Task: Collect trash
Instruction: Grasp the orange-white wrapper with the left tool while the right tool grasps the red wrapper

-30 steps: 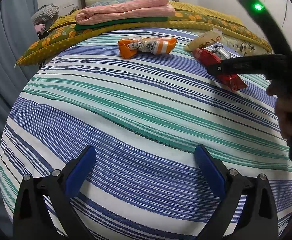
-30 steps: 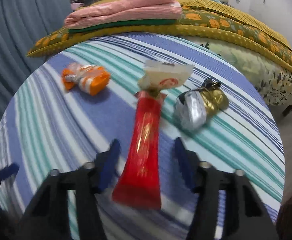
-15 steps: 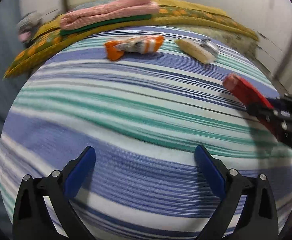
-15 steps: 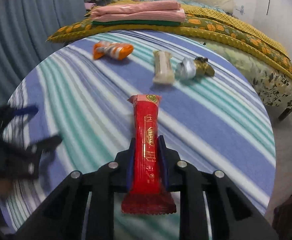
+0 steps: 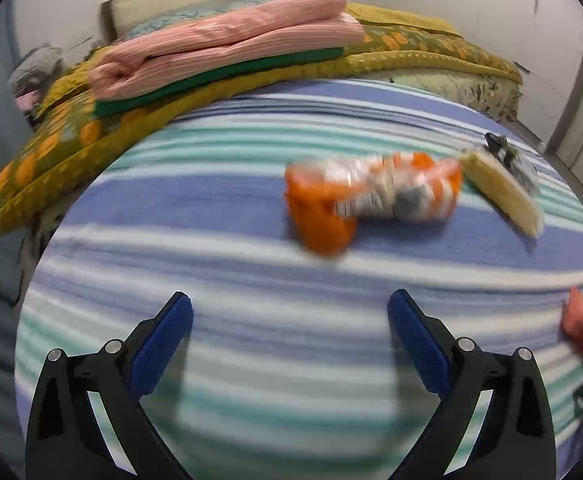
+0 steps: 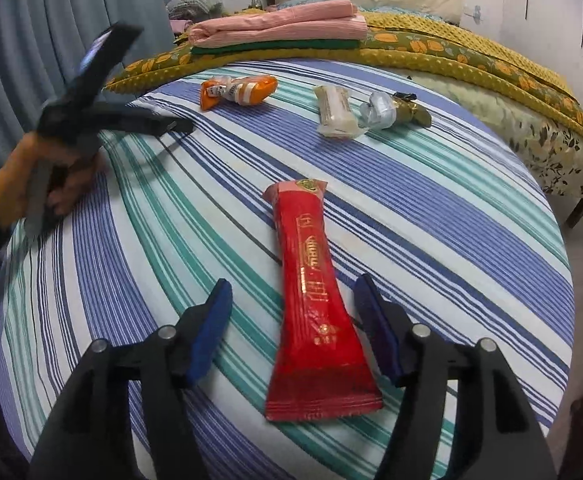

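We have the right gripper [image 6: 291, 320] with jaws that have just been opening; the red wrapper [image 6: 315, 300] lies on the striped bedsheet [image 6: 471, 216] between the blue pads [image 6: 211, 328], which stand clear of it on both sides, so it's released, not gripped. The left gripper [image 5: 289, 344] is spread wide with nothing between its fingers, pointing down at the sheet; its view is motion-blurred. From the left wrist, the orange wrapper [image 5: 371, 200] sits at about 12 o'clock ahead of the gripper, the pale yellow wrapper [image 5: 503, 192] at 2 o'clock just beside it, and the crumpled silver foil [image 5: 511, 156] right behind that; the red wrapper's edge shows at 3 o'clock. From the right wrist, the orange one is at 11 o'clock, pale and foil pieces at 1 o'clock, touching or nearly so, can't tell. The person's hand [image 6: 39, 184] holds the left gripper at 9 o'clock. No bin visible, so we judge the trash is being gathered into one spot near the bed edge. To do this well: left should come in low, straddle the orange wrapper across its narrow twisted middle, pinch film only, not sheet. Crinkly film slips; close fully before lifting. Folded pink cloth [image 6: 279, 24] at the back isn't trash, so leave it.
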A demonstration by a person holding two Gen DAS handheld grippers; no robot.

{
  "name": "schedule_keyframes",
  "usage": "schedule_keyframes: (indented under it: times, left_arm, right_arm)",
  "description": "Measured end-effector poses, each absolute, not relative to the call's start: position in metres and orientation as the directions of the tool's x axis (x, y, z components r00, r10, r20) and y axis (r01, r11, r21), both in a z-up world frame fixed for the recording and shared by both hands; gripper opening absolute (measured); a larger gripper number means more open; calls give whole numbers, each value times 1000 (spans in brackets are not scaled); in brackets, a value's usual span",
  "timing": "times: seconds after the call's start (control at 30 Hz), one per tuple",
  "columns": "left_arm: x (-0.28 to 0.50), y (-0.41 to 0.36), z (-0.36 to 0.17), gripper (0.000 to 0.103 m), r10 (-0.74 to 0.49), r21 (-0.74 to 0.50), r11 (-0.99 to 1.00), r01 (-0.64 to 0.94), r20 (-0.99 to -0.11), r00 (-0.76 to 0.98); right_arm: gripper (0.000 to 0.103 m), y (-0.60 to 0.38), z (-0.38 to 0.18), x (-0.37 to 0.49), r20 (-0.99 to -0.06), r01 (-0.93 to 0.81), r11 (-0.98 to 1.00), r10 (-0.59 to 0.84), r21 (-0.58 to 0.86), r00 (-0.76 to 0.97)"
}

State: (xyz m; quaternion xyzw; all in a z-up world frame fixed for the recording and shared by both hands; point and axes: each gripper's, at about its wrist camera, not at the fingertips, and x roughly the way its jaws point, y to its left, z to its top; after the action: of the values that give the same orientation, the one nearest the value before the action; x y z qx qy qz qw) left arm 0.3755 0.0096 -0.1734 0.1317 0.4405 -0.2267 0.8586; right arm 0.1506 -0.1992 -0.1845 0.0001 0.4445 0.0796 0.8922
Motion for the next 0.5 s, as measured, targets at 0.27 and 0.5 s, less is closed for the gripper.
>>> schedule_keyframes:
  times: [0.27, 0.5]
  left_arm:
    - [421, -30, -175, 99, -344, 28, 773, 634, -822, 455]
    - [414, -64, -171, 97, -349, 140, 703, 698, -787, 509]
  right_arm:
    - [71, -194, -185, 150, -800, -155, 987, 135, 53, 585]
    - [71, -195, -184, 149, -800, -155, 986, 138, 57, 584]
